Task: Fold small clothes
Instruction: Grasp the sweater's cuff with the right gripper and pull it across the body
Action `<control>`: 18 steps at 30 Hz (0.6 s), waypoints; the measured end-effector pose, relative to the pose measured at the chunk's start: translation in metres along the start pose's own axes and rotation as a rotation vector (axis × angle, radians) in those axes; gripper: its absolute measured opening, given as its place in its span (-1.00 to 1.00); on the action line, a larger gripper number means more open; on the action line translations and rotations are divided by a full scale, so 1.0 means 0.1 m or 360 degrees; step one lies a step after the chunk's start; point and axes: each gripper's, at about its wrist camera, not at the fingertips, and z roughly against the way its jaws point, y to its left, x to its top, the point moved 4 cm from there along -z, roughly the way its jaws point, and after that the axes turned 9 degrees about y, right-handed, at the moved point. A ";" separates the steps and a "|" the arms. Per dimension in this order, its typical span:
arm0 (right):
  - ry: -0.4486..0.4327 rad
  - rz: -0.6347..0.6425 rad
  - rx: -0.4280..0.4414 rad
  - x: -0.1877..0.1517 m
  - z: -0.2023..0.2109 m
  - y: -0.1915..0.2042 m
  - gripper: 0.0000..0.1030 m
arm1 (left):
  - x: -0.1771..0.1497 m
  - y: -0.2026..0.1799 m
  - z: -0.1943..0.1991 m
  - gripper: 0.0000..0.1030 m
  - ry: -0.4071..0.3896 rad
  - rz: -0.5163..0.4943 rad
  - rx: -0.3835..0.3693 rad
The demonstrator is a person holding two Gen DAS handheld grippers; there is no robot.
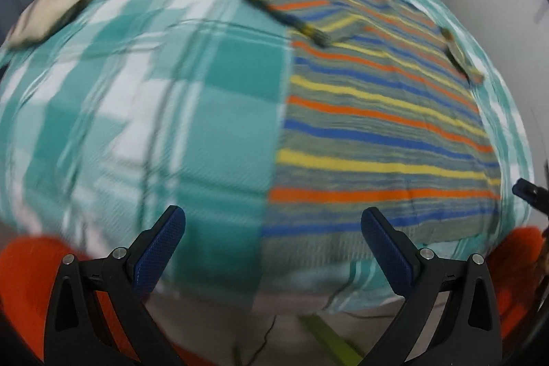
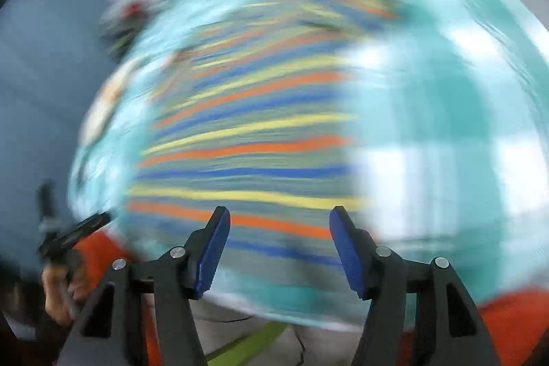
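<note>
1. A small knit garment striped in orange, yellow, blue and grey-green [image 1: 377,112] lies flat on the teal-and-white checked cloth [image 1: 137,112] covering the surface, one sleeve folded inward.
2. The left gripper [image 1: 272,239] hovers above the garment's near left edge, jaws released, holding nothing.
3. The right gripper [image 2: 279,244] hangs over the hem, jaws likewise spread; its view is blurred.

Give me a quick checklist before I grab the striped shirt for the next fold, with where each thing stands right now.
1. Left gripper open and empty: ok.
2. Right gripper open and empty: ok.
3. Striped shirt lying flat on the checked cloth: ok.
4. Left sleeve already folded in over the body: ok.
5. Other sleeve folded in: cannot tell, too blurred.
6. Cream garment lies apart from the shirt: ok.
</note>
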 end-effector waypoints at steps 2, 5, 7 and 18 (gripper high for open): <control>0.0099 -0.0027 -0.0024 -0.10 -0.10 -0.22 0.19 | 0.04 -0.07 -0.16 0.99 0.0023 -0.0053 0.0022; 0.0245 -0.0003 0.0065 -0.37 -0.40 -0.20 0.18 | 0.00 -0.11 -0.36 0.99 0.0074 -0.0091 0.0016; 0.0221 -0.0047 0.0058 -0.44 -0.51 -0.24 0.04 | -0.05 -0.12 -0.41 0.99 0.0077 -0.0127 0.0066; 0.0168 0.0001 0.0046 -0.31 -0.29 -0.11 -0.88 | -0.21 -0.19 -0.31 0.35 0.0194 -0.0122 0.0123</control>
